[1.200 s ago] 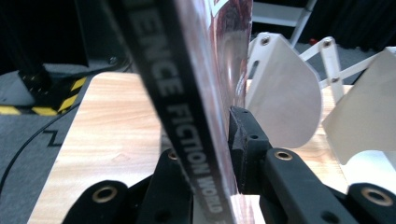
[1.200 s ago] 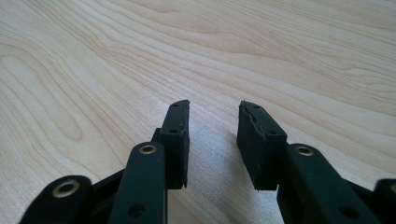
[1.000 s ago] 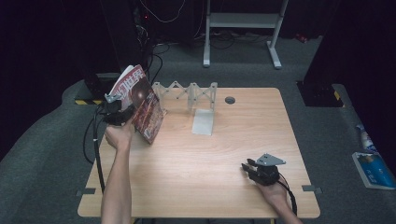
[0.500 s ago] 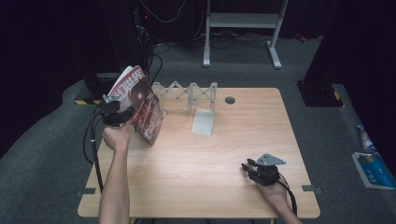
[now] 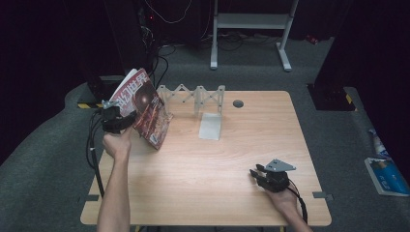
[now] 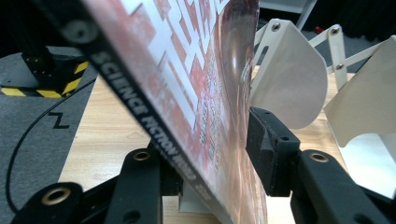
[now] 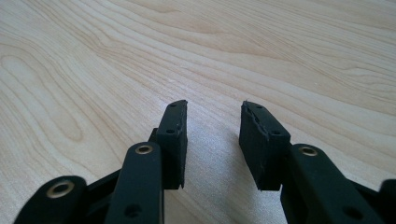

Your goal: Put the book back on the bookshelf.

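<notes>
The left gripper [image 5: 116,121] sits at the far left of the table [image 5: 203,193], its jaws clamped on a magazine [image 5: 145,108] near the spine, holding it raised and tilted, with its lower corner close to or touching the wood; I cannot tell which. In the left gripper view the magazine [image 6: 187,93] runs between the two black jaws, its dark spine edge printed "SCIENCE FICTION". Just right of it, along the far edge, stands a white folding rack [image 5: 193,94] with thin divider plates [image 6: 289,79]; the magazine's cover is just beside the nearest plate. A flat grey sheet [image 5: 211,126] lies at the foot of the rack, and a small round dark cap [image 5: 238,103] is set in the tabletop further right. The right gripper [image 5: 263,176] rests near the right near edge, jaws apart with nothing between them, bare wood ahead of it. The middle and near left of the table are open. Compared with half a second ago, the magazine, both grippers and the rack are in the same places.
</notes>
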Action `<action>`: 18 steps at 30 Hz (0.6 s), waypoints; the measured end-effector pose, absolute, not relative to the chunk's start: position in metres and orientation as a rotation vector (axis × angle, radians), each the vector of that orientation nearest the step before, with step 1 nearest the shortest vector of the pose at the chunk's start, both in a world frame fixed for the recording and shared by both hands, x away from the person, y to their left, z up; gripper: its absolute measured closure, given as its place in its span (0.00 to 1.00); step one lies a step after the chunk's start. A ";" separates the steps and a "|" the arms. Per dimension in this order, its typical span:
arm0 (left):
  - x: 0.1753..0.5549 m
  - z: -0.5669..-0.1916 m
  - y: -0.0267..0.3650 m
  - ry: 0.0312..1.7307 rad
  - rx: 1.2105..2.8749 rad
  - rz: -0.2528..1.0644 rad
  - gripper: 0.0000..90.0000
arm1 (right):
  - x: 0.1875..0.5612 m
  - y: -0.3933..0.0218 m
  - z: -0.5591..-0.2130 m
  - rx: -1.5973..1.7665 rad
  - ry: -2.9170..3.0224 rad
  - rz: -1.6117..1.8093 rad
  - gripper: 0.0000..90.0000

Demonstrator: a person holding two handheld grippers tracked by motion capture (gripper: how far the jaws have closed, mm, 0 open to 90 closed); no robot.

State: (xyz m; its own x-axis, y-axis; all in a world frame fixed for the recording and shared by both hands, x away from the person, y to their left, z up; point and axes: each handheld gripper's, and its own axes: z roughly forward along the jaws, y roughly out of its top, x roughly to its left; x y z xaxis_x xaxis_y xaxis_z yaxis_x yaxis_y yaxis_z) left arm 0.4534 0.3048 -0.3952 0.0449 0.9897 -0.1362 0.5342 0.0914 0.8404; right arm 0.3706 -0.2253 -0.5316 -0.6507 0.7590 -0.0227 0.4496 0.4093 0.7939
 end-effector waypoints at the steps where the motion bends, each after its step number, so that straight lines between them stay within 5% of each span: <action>1: 0.452 -0.395 0.305 1.591 1.548 0.738 0.64 | 0.371 -0.225 -0.532 1.038 2.288 1.116 0.67; 18: 0.436 -0.387 0.309 1.568 1.563 0.760 0.54 | 0.371 -0.226 -0.532 1.042 2.285 1.114 0.65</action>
State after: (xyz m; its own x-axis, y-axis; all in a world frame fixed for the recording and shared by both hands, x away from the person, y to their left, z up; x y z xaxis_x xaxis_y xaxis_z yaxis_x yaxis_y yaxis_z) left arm 0.4362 0.3086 -0.3874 0.0601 0.9917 -0.1133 0.5255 0.0651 0.8483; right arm 0.3709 -0.2256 -0.5318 -0.6464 0.7626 -0.0236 0.4510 0.4069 0.7944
